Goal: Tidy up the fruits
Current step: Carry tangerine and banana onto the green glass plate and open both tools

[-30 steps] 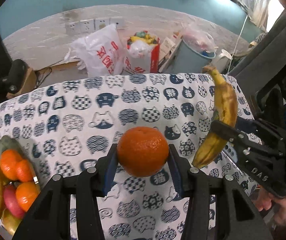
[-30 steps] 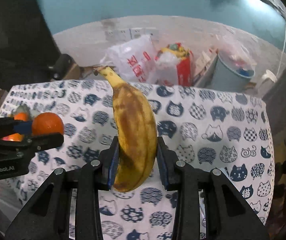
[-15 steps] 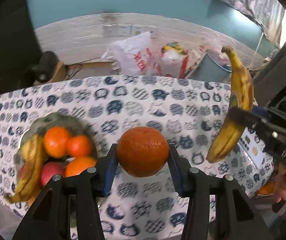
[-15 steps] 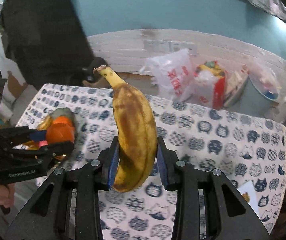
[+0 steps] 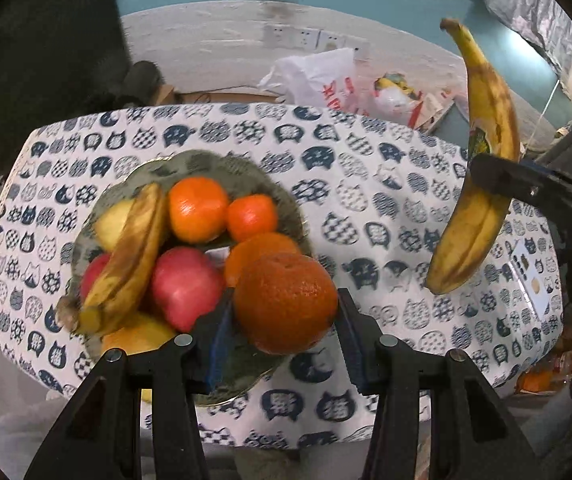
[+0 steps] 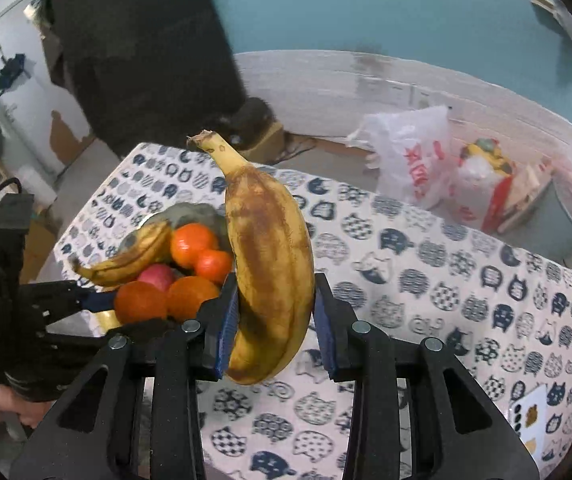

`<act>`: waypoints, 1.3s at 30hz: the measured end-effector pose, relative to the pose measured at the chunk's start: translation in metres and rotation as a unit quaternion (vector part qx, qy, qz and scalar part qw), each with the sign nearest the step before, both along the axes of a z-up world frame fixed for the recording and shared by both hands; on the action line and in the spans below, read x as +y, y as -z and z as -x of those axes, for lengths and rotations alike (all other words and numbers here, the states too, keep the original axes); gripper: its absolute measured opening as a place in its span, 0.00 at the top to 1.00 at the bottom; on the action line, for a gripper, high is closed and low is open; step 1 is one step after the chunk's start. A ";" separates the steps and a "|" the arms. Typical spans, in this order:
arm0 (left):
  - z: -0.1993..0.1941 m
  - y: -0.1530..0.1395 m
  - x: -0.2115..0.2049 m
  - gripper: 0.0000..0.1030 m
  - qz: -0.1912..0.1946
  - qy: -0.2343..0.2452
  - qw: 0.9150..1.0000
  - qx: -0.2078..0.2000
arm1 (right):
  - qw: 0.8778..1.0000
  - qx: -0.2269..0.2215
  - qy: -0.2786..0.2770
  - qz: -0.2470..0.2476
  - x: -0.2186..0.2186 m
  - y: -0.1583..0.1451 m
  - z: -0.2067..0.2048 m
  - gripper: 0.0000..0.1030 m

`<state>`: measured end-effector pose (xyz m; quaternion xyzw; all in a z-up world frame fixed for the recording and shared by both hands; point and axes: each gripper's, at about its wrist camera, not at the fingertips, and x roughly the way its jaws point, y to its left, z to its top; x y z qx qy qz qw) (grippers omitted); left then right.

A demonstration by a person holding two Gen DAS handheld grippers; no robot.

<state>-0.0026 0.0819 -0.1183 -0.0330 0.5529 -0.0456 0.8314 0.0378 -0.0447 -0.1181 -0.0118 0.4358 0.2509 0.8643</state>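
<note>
An orange (image 5: 285,303) is clamped in the left gripper (image 5: 283,320) above the near right rim of the fruit bowl (image 5: 205,162). A soft, easily bruised banana (image 6: 268,264) is pinched mid-length in the right gripper (image 6: 273,322); light pressure is judged enough.

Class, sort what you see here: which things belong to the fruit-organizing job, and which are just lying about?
Job: orange in left gripper; banana in right gripper; fruit bowl.
Lying about: white plastic bag; red bag; bucket; wall sockets.
</note>
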 end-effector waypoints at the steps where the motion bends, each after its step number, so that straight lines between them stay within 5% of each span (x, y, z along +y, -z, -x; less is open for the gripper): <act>1: 0.002 0.002 0.003 0.53 -0.002 -0.002 1.000 0.002 | 1.000 0.002 -0.006 0.000 0.007 0.000 0.000 0.68; 17: 0.001 0.047 0.031 0.48 -0.013 -0.025 0.998 0.061 | 0.998 0.025 -0.052 0.013 0.064 0.016 0.003 0.68; 27: 0.014 0.002 0.051 0.35 0.022 -0.047 0.998 0.030 | 0.996 0.052 -0.073 0.010 0.090 0.029 -0.003 0.68; 39: 0.022 -0.020 0.092 0.35 0.043 -0.093 0.995 -0.006 | 0.990 0.106 -0.091 -0.001 0.134 0.057 -0.023 0.68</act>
